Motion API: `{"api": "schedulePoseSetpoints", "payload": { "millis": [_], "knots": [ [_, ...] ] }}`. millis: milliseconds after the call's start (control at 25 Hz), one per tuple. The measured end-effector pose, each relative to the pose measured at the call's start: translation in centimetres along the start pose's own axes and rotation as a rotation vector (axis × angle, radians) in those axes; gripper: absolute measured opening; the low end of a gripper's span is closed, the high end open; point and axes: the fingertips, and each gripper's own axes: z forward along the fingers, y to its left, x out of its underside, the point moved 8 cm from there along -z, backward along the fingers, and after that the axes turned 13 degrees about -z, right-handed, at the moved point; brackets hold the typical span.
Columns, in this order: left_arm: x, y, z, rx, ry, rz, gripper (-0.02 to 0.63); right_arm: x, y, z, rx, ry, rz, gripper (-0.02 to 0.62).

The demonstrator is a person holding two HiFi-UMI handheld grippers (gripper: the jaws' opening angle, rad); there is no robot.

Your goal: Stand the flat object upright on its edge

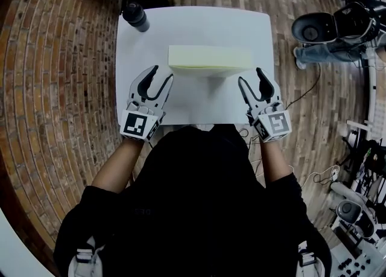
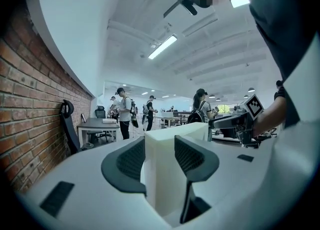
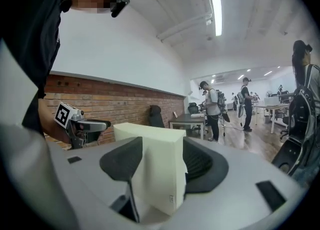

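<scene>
left gripper (image 1: 163, 72): jaws spread wide and clamped on nothing, pointing away from the person at the left end of the box (image 1: 210, 57).
left jaws and box: the outer finger stands past the end face and the inner finger in front of the near broad face, so the near left corner sits in the gap. Whether a pad touches it cannot be told.
right gripper (image 1: 249, 74): jaws likewise apart, straddling the near right corner in the mirrored pose.
marker cubes (image 1: 140, 125): one at the back of each gripper, nearest the person.
box: pale cream, long and flat. It is upright with a long edge down and its narrow face up, and it runs crosswise between the two grippers.
table (image 1: 193, 107): white and rectangular, with the box about mid-table.
bottle (image 1: 136, 16): dark and lidded, at the far left corner, well apart from the box.
brick floor (image 1: 54, 89): left of the table.
wood floor (image 1: 301, 101): right of the table.
people (image 2: 122, 111): standing by desks (image 2: 97, 124) in the background of both gripper views.
</scene>
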Motion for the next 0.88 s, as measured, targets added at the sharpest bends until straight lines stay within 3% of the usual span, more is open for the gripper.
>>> {"api": "schedulePoseSetpoints", "payload": {
  "millis": [360, 680, 760, 880],
  "knots": [
    [-4.6, -3.7, 0.0, 0.101, -0.068, 0.025, 0.046, -5.4, 1.2, -0.3, -0.058, -0.129, -0.039, 0.139],
    [-7.0, -6.6, 0.6, 0.173, -0.037, 0.042, 0.020, -8.8, 3.3, 0.0, -0.132, -0.195, -0.036, 0.008],
    [-7.2, -7.1, 0.8, 0.192, -0.038, 0.037, 0.020, -8.0, 3.5, -0.4, -0.130, -0.200, -0.036, 0.006],
    [-7.5, -7.9, 0.7, 0.221, -0.037, 0.036, 0.020, -10.6, 4.6, -0.1, -0.126, -0.196, -0.074, 0.006]
  ]
}}
